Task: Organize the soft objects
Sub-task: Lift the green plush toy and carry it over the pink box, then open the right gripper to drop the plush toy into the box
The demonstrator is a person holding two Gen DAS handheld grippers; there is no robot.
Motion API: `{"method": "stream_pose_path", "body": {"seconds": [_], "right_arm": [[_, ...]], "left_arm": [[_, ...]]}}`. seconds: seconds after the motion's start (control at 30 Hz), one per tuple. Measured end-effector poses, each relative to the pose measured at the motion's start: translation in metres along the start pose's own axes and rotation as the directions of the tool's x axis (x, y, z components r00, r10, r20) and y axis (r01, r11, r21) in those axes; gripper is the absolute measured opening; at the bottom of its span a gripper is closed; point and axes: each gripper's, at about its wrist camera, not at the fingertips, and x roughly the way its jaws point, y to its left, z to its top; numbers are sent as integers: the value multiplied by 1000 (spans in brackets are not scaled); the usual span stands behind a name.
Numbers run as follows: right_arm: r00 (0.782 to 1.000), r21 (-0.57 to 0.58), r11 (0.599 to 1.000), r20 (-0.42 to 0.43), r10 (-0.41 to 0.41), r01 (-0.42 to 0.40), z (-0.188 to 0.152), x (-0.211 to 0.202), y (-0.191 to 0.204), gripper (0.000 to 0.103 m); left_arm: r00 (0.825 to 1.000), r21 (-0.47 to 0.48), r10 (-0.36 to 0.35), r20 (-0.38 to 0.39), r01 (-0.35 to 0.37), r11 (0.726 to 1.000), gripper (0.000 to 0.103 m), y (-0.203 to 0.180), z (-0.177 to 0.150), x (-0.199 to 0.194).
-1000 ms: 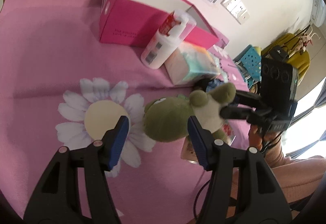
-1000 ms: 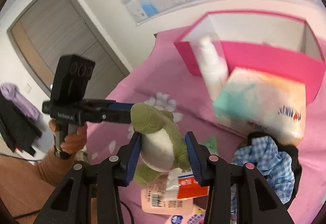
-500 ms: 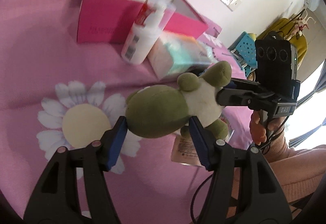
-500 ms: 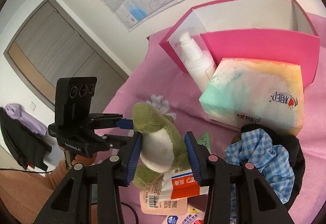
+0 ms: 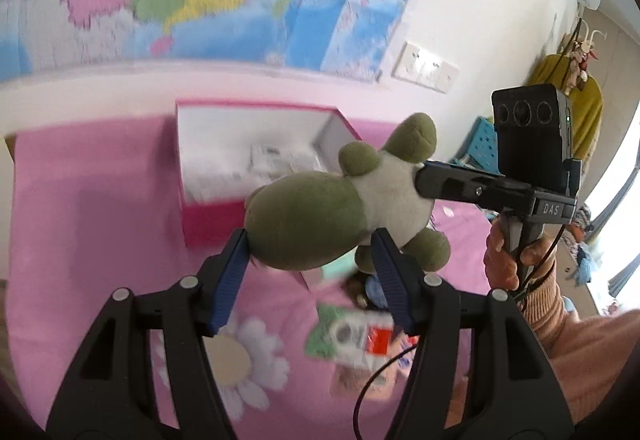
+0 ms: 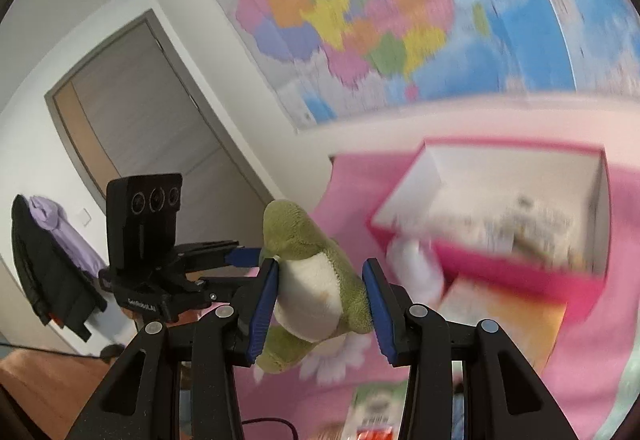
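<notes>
A green and white plush toy (image 5: 316, 215) hangs in the air between both grippers, above the pink cloth. My left gripper (image 5: 310, 268) is shut on its green head. My right gripper (image 6: 320, 300) is shut on its white belly (image 6: 312, 288). The right gripper also shows in the left wrist view (image 5: 440, 183), gripping the toy from the right. The left gripper's blue fingertip (image 6: 244, 256) shows in the right wrist view, touching the toy's head. The open pink box (image 5: 248, 167) with white inside lies behind and below the toy; it also shows in the right wrist view (image 6: 508, 207).
A white bottle (image 6: 416, 268) and a pastel tissue pack (image 6: 504, 324) lie in front of the box. Snack packets (image 5: 360, 336) and a blue checked cloth (image 5: 376, 288) lie on the flowered pink cloth (image 5: 80, 240). A wall map hangs behind.
Both grippers have lifted the plush toy up and toward the pink box. The left gripper has closed onto its head. Both views now tilt up to the wall map.
</notes>
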Motion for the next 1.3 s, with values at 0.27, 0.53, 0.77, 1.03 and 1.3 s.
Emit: {"method": "stream_pose_path", "body": {"seconds": [0.27,0.53,0.77,1.03,1.3], "right_arm": [[999,47,998,41,27,-29,57,19,-39,44],[1000,136,991,-6,9,-8,71,55,-91,44],[999,261,965,-49,18,-5,66,88,-140,46],[967,237,941,-145,-211,241,52,94,-150,54],[970,201,955,-149,-191,219,43,68,-133,54]], "left_arm": [[998,-23,57,-11,-57,998,63,18,45,32],[990,-86,97,-97,-106,991,63,54,56,88],[979,-139,119,-163,-142,980,59,74,56,119],[978,-117,169,-120,-183,976,59,63,53,110],[988,-94,150,-47,-153,984,60,36,42,76]]}}
